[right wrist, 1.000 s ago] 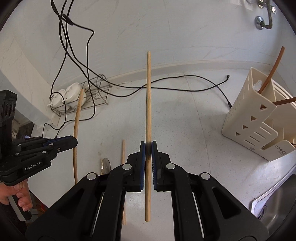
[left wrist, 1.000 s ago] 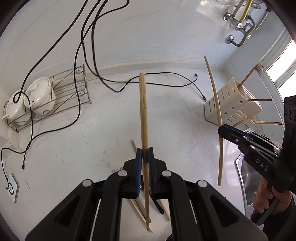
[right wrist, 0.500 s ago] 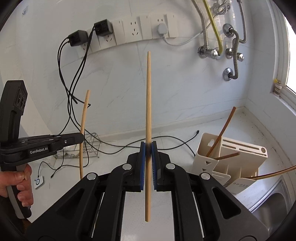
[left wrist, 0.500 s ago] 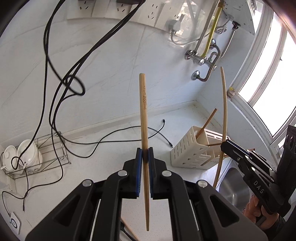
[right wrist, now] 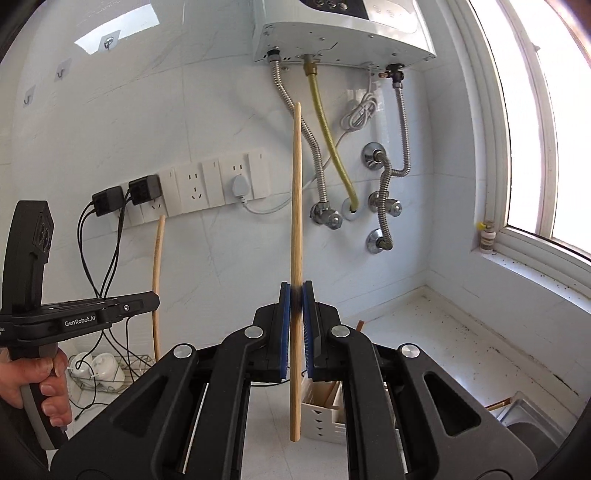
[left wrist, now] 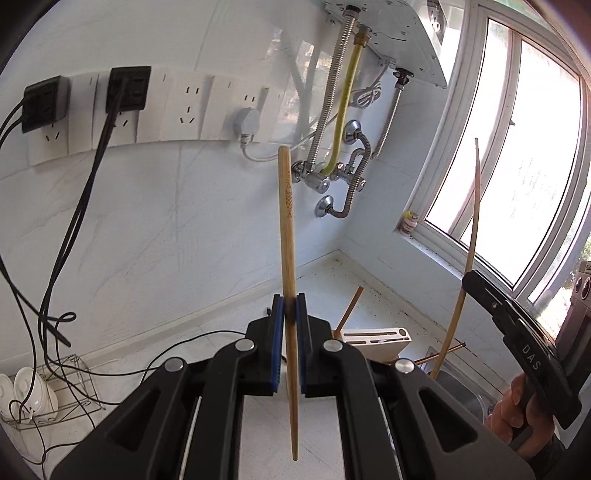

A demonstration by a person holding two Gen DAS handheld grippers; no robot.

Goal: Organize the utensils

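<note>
My left gripper (left wrist: 290,308) is shut on a wooden chopstick (left wrist: 286,229) that stands upright, its patterned thick end up. My right gripper (right wrist: 296,295) is shut on a plain wooden chopstick (right wrist: 296,206), also upright. Both are held high above the counter. The white utensil holder (left wrist: 380,341) with chopsticks sticking out sits below, just behind my left fingers; in the right wrist view it (right wrist: 325,410) is mostly hidden under the gripper. Each gripper shows in the other's view: the right one (left wrist: 517,332), the left one (right wrist: 92,315).
A white tiled wall with sockets (right wrist: 207,184) and black plugs, water heater (right wrist: 343,33) with hoses, and a window (left wrist: 517,166) at right. A wire rack with white bowls (left wrist: 33,398) stands at the left. A steel sink (right wrist: 532,417) lies at the lower right.
Both grippers have risen and tilted up with their chopsticks; the views now face the wall and heater, and the holder has dropped low in both views.
</note>
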